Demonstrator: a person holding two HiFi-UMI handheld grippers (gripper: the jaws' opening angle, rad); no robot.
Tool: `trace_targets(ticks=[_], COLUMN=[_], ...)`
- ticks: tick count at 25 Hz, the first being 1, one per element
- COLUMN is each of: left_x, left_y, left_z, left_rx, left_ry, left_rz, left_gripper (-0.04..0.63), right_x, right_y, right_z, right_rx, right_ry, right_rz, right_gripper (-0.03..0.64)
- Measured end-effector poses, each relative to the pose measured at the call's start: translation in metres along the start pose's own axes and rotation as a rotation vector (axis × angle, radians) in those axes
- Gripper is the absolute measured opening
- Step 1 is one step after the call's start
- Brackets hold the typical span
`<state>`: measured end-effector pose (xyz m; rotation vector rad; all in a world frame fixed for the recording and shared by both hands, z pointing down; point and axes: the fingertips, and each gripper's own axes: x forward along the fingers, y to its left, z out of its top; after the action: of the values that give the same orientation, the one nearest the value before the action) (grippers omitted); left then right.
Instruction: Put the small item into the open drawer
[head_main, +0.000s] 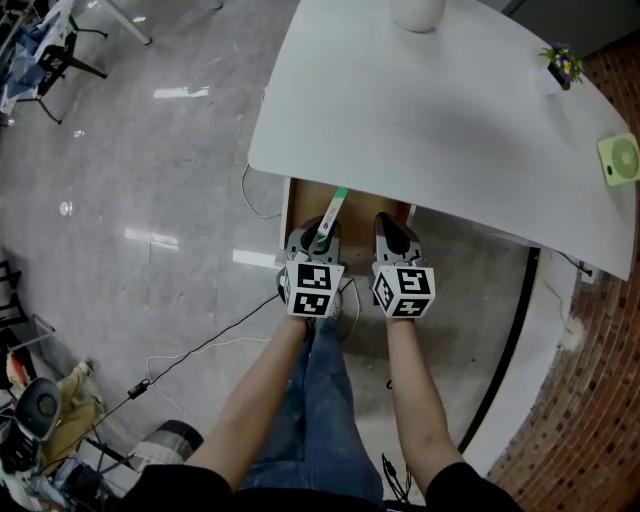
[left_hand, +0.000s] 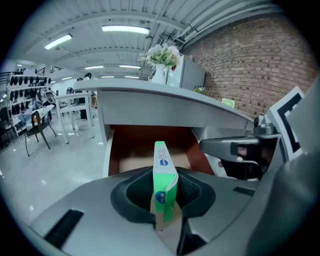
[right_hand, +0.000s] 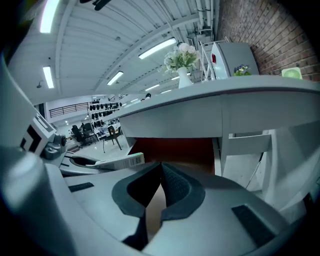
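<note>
One white desk (head_main: 420, 110), drawer (head_main: 358, 203), marble-looking floor (head_main: 150, 180)

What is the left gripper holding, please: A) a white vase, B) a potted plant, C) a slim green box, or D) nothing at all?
C: in the left gripper view, the left gripper has its pads closed on a slim green box that stands on edge, in front of the open drawer.

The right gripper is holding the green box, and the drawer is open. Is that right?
Not quite. The left gripper holds the green box, not the right one. The left gripper view shows the box pinched between its jaws. The right gripper is shut with nothing in it. The drawer is open, as you said.
</note>
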<state>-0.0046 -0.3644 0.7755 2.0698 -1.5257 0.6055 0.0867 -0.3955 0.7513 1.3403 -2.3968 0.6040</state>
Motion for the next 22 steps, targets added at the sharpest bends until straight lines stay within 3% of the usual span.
trace_targets(ticks=[9,16,22], left_x=[0.056,0.073,0.075], left_y=[0.006,0.004,0.002], left_z=[-0.042,-0.058,-0.057], left_rx=[-0.024,-0.025,-0.039], left_ry=[0.144,0.207,0.201], left_rz=[0.000,-0.024,-0.049], left_gripper=[0.095,0.104,0.188], right_x=[0.031,0.032,0.028], right_y=[-0.016,-0.021,-0.024], right_z=[-0.034,-0.043,-0.043], right_rx=[0.003,0.000,0.008], right_ry=[0.034,0.044,0.040], right_rz=[-0.029,-0.040,-0.057], right_gripper=[0.000,0.001,0.001])
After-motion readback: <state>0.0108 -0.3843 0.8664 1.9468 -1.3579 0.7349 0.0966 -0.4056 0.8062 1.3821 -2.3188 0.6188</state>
